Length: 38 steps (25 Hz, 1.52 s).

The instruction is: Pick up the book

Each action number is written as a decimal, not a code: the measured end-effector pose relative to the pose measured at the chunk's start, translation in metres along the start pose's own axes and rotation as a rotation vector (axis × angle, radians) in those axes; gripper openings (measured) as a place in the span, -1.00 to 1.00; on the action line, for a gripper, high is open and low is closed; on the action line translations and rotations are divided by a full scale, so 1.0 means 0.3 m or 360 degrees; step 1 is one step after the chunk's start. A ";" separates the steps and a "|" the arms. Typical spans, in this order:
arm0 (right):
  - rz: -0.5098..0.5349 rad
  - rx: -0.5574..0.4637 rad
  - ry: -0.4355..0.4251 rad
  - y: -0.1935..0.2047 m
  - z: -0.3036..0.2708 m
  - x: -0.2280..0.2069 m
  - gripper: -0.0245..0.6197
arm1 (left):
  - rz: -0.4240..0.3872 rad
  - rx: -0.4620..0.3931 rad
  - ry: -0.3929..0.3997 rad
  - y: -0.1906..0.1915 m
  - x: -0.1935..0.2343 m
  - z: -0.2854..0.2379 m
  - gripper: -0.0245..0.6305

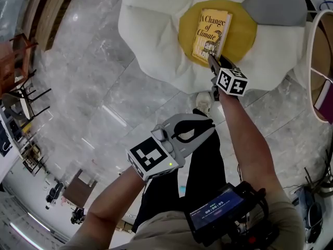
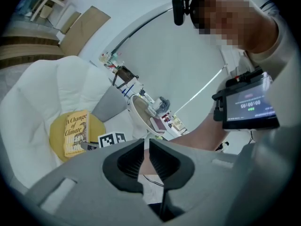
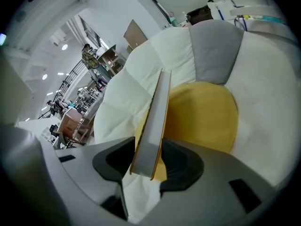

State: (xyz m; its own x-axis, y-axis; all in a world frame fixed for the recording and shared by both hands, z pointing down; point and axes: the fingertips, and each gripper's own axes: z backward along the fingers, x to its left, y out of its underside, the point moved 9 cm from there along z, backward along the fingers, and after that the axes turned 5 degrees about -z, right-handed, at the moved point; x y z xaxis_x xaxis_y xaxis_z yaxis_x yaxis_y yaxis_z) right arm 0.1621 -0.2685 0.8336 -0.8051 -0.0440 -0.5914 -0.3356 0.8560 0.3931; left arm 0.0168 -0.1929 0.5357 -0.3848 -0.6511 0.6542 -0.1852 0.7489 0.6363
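Closest to the head camera, a small device with a lit screen (image 1: 216,212) sits at the person's chest. Just beyond it the left gripper (image 1: 205,125) is held over the marble floor (image 1: 93,87). Its jaws are drawn almost together, leaving only a slit, and there is nothing in them (image 2: 146,142). It is well apart from the book.

The book (image 1: 212,33) is at the middle of a white petal-shaped seat (image 1: 151,30), on the round yellow cushion (image 1: 242,33), with its titled cover facing up. A grey cushion (image 1: 276,4) lies just beyond. The right gripper (image 1: 212,60) reaches out to the book's near edge on an outstretched arm, its marker cube (image 1: 231,81) trailing behind.

In the right gripper view the book (image 3: 157,117) runs edge-on away from the camera, page block showing, and its near corner sits between the two jaws (image 3: 148,147). The jaws stand about as far apart as the book is thick, one pad against each cover, so the gripper is clamped on the book. The yellow cushion (image 3: 202,117) shows beside it. Whether the far end rests on the cushion cannot be told.
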 end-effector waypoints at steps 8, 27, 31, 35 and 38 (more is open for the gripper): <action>-0.0078 0.0029 -0.0027 -0.018 -0.047 0.026 -0.38 | 0.0041 -0.0085 -0.0086 0.015 0.011 0.069 -0.87; -0.0245 0.0006 -0.0082 -0.090 0.135 0.218 -0.45 | -0.0007 -0.0237 -0.0171 0.001 -0.233 0.313 -0.87; -0.0234 -0.0003 -0.0117 -0.079 0.223 0.294 -0.44 | -0.0037 -0.0273 -0.0168 0.009 -0.312 0.378 -0.87; -0.0240 -0.0022 -0.0143 -0.062 0.336 0.373 -0.45 | -0.0055 -0.0294 -0.0149 0.026 -0.399 0.456 -0.87; -0.0242 -0.0035 -0.0172 -0.058 0.424 0.425 -0.45 | -0.0081 -0.0295 -0.0136 0.038 -0.463 0.504 -0.87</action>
State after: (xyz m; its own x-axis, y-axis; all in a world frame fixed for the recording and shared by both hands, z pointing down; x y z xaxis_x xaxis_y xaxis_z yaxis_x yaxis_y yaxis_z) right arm 0.1276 -0.2234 0.6618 -0.6876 -0.1153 -0.7169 -0.4609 0.8322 0.3082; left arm -0.0686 -0.0754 0.3904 -0.4557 -0.6687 0.5875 -0.0398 0.6747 0.7370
